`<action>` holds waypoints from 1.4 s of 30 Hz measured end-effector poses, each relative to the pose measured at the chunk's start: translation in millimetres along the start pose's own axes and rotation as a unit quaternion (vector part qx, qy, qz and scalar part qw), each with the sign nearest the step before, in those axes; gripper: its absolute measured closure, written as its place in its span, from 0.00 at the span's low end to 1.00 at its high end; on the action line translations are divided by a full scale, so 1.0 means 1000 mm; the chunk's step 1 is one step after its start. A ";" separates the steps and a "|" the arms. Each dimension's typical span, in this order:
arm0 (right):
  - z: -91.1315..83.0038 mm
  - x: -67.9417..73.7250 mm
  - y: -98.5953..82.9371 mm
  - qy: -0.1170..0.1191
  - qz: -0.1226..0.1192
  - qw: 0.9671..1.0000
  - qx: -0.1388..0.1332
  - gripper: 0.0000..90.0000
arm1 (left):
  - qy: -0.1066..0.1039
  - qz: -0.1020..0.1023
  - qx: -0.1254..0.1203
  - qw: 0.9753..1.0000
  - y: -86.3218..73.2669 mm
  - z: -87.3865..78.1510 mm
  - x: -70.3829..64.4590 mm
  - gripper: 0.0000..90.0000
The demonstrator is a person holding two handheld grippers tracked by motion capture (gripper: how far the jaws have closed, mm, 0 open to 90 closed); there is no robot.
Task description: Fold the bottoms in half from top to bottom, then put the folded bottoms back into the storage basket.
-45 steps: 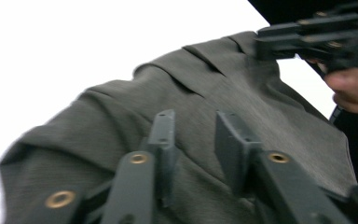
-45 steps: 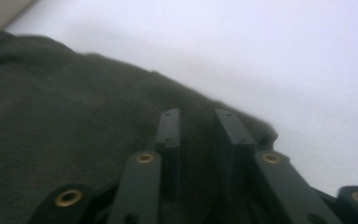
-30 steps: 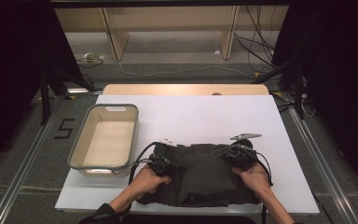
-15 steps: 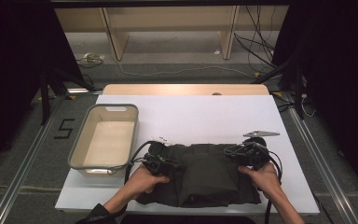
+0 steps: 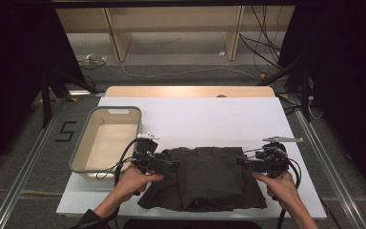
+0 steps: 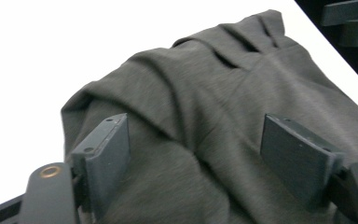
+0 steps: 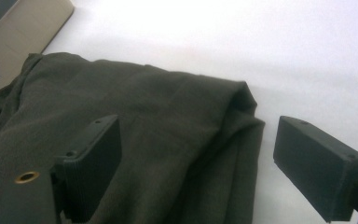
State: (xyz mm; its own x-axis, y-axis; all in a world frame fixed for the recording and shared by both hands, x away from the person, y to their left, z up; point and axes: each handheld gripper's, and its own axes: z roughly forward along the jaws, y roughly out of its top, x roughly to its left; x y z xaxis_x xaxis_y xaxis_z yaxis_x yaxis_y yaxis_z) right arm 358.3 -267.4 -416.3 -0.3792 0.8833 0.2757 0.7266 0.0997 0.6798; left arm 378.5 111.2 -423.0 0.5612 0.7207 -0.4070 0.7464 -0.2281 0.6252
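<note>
Garment: dark folded cloth (image 5: pixel 205 179) at surface's (image 5: pixel 209 119) near edge.
Tongs: left tongs (image 6: pixel 193 161) and right tongs (image 7: pixel 198 170) released.
Tip: pinch both side edges evenly.

Right gripper (image 7: pixel 196 172) jaws stood wide apart, nothing between the pads. Left jaw sat over the dark cloth (image 7: pixel 135 135); right jaw hung above the bare white table (image 7: pixel 261 56), just past the cloth's folded edge. Cloth lay creased. Tan bin (image 7: pixel 23 23) showed at top left.
</note>
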 end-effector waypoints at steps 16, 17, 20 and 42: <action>0.004 -0.002 -0.019 0.008 0.013 0.999 0.045 0.18 | 0.052 -0.034 0.069 0.996 -0.013 0.008 0.011 0.19; 0.005 -0.001 -0.020 0.009 0.011 0.999 0.047 0.18 | 0.057 -0.038 0.071 0.995 -0.014 0.010 0.010 0.18; 0.005 0.002 -0.022 0.010 0.007 0.999 0.051 0.18 | 0.073 -0.035 0.092 0.992 -0.016 0.014 0.010 0.17; 0.038 -0.006 -0.037 -0.010 0.041 0.989 0.139 0.07 | 0.045 -0.062 0.159 0.984 -0.025 0.041 0.018 0.00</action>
State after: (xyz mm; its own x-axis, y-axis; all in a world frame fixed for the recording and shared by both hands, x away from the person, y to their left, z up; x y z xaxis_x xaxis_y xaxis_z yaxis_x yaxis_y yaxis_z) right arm 355.5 -259.5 -468.5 -0.3039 0.9019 0.3070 0.8845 0.1473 0.4428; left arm 384.6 103.5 -473.5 0.4351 0.8078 -0.3976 0.8896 -0.3174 0.3286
